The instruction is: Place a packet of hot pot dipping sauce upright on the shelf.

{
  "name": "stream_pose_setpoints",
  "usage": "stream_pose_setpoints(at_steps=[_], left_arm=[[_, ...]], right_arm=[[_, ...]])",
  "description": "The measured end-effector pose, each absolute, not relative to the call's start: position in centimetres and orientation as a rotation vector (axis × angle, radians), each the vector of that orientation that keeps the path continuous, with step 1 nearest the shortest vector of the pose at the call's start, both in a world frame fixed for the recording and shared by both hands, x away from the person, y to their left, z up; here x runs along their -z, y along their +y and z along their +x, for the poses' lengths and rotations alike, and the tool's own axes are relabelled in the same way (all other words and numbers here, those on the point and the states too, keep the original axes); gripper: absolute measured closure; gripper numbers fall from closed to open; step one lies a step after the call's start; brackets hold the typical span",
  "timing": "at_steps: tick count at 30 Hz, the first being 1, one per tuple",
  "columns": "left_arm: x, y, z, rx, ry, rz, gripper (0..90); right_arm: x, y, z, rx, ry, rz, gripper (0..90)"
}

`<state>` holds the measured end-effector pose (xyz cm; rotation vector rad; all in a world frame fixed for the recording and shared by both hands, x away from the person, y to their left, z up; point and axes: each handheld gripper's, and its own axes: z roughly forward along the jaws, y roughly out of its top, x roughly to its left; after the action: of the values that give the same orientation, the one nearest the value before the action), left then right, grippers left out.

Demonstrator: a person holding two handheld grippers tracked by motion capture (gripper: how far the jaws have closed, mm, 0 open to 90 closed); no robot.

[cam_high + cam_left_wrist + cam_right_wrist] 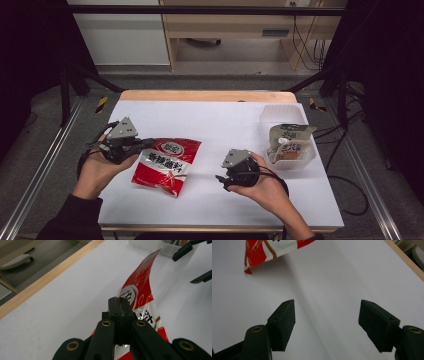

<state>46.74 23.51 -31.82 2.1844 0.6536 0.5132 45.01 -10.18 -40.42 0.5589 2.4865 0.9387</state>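
Note:
A red and white snack packet (167,165) sits left of the middle of the white table (225,120). My left gripper (147,144) is shut on the packet's left edge. In the left gripper view the jaws (119,302) pinch the clear seam, and the packet (140,290) curves up and away from them. My right gripper (222,180) is a short way to the right of the packet, open and pointing toward it. In the right gripper view its jaws (327,315) stand wide with only bare table between them, and the packet's corner (262,250) lies beyond.
A clear plastic container (287,120) at the right of the table holds a pale pouch (290,142). A wooden edge (207,95) runs along the table's far side. Dark frame rails flank the table.

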Motion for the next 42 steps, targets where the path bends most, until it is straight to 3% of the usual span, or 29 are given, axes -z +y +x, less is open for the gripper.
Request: stream_pose_setpoints(at_steps=[25, 42], left_arm=[[30.2, 20.4, 46.9, -0.510, 0.568, 2.185, 90.0], [29.9, 19.2, 46.7, -0.495, 0.530, 2.187, 90.0]], right_arm=[[35.5, -6.7, 48.2, -1.090, 2.682, 0.505, 45.6], [33.5, -5.2, 49.9, -0.940, 2.809, 0.449, 66.9]])
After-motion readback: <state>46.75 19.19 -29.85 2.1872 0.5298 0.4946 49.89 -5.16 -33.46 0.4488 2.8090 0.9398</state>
